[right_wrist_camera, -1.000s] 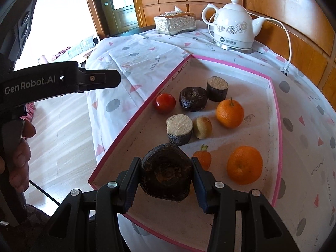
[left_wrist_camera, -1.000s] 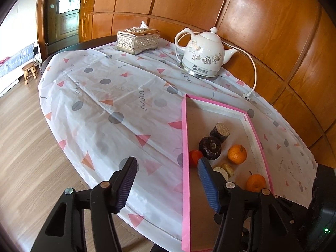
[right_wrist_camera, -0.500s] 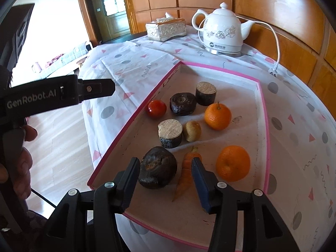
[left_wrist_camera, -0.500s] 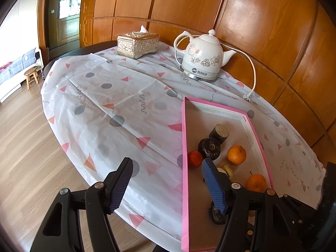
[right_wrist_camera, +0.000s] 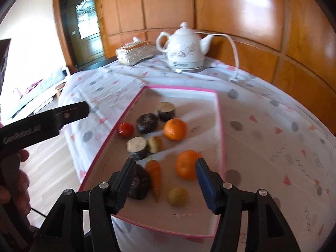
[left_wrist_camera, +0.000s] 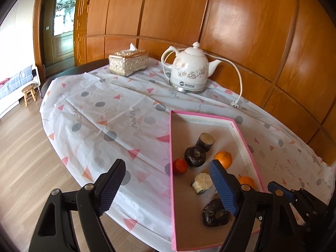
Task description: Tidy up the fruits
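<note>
On the cloth-covered table (left_wrist_camera: pixel 100 113) a pink-rimmed tray (right_wrist_camera: pixel 221 130) holds the produce. Beyond it stand a white kettle (left_wrist_camera: pixel 190 71) and a tissue box (left_wrist_camera: pixel 128 62). Above the tray's near end the right gripper (right_wrist_camera: pixel 163 185) hangs with its jaws apart, having just been opening, and nothing is pressed between them. The dark round fruit (right_wrist_camera: pixel 139 185) lies on the tray floor partly behind its left finger, released, with a carrot (right_wrist_camera: pixel 155 175) just beside it. An orange (right_wrist_camera: pixel 185 164) sits by the right finger, and a small yellow-green fruit (right_wrist_camera: pixel 177 196) lies nearest. The left gripper (left_wrist_camera: pixel 168 185) straddles the tray's left rim, jaws wide and just opening, empty.
</note>
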{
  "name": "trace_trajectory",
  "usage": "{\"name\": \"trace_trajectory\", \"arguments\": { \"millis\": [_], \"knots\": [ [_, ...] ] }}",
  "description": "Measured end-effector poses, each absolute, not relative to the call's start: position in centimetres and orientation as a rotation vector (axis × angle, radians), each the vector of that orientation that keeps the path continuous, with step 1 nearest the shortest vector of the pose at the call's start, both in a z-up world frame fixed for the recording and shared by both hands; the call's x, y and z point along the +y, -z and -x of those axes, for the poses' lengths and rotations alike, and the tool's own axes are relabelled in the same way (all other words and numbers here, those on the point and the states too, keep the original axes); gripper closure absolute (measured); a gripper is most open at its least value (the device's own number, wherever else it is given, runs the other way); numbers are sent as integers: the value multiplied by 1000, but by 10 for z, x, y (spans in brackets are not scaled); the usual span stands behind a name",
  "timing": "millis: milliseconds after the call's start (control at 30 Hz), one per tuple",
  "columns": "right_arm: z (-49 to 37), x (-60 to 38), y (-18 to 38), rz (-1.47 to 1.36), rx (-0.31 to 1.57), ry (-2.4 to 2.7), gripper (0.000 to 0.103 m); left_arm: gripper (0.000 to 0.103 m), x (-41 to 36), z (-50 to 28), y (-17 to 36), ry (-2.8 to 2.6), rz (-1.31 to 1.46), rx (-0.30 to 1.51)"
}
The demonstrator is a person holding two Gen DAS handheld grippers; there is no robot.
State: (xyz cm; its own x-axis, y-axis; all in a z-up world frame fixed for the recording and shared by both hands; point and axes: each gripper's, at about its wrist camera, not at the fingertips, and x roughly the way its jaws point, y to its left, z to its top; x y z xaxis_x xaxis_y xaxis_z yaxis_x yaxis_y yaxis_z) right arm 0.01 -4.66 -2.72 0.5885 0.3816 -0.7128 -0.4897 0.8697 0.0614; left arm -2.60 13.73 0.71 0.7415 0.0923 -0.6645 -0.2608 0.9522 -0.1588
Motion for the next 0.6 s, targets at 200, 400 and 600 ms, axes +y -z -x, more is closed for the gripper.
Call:
{"name": "trace_trajectory", "arguments": {
  "millis": [200, 400, 600],
  "knots": [
    [-1, -62, 25, 117, 784, -442, 39, 7, 125, 32, -17, -175, 215, 670],
    [1, -71, 22, 109, 761, -385, 39, 0, 115, 33, -24, -159, 202, 662],
    [0, -82, 22, 99, 755, -337, 39, 0, 103, 36, -29, -155, 169, 644]
  ]
}}
